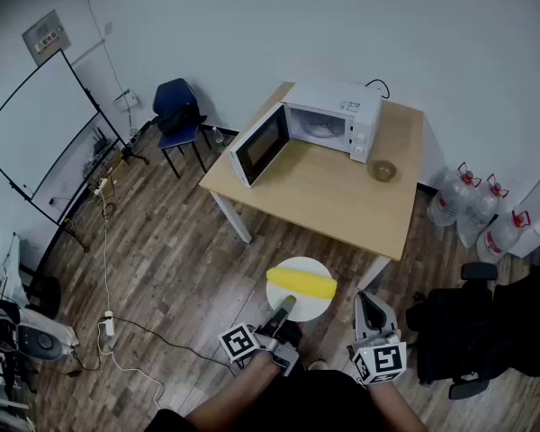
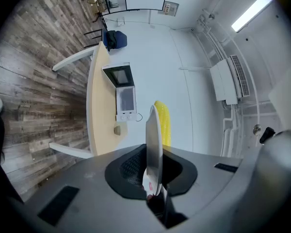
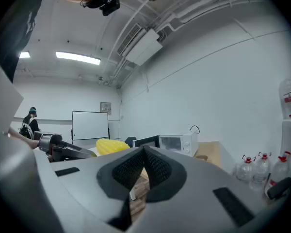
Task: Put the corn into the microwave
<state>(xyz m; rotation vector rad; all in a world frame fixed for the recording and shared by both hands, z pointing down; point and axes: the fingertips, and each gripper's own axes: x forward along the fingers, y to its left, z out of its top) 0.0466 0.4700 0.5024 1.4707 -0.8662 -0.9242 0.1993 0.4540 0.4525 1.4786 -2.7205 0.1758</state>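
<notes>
A: Holding what with the left gripper (image 1: 286, 306)?

B: Clamped narrow on the near rim of a white plate (image 1: 308, 311), low in the middle of the head view. Carrying the corn (image 1: 302, 283) laid across that plate, not gripping the cob itself.

A: Why by the rim?

B: Probably to spare the cob a squeeze, and to have something flat to slide in. Held level, by the look of it, so as not to roll the corn off. Seen edge-on in the left gripper view, with the yellow cob just behind the plate's edge.

A: And the right gripper (image 1: 369, 302)?

B: Closed on nothing, to go by the touching pads in its own view. Hanging at lower right, just beside the plate but apart from it. Free for the door, perhaps.

A: Any need for that?

B: Not yet, judging from the microwave (image 1: 335, 113) at upper centre. Standing on the table (image 1: 342, 201) with its door (image 1: 257, 145) swung wide to the left and the cavity facing this way. Left open, presumably, to take the plate straight in.

A: How far along, then?

B: Early to midway. Well apart from the table, over bare wood floor (image 1: 180, 241). Next, most likely: closing the gap, then feeding the plate through the opening without tipping it. Worth minding a small bowl (image 1: 382, 170) just right of the microwave, and the door's edge on the left.
</notes>
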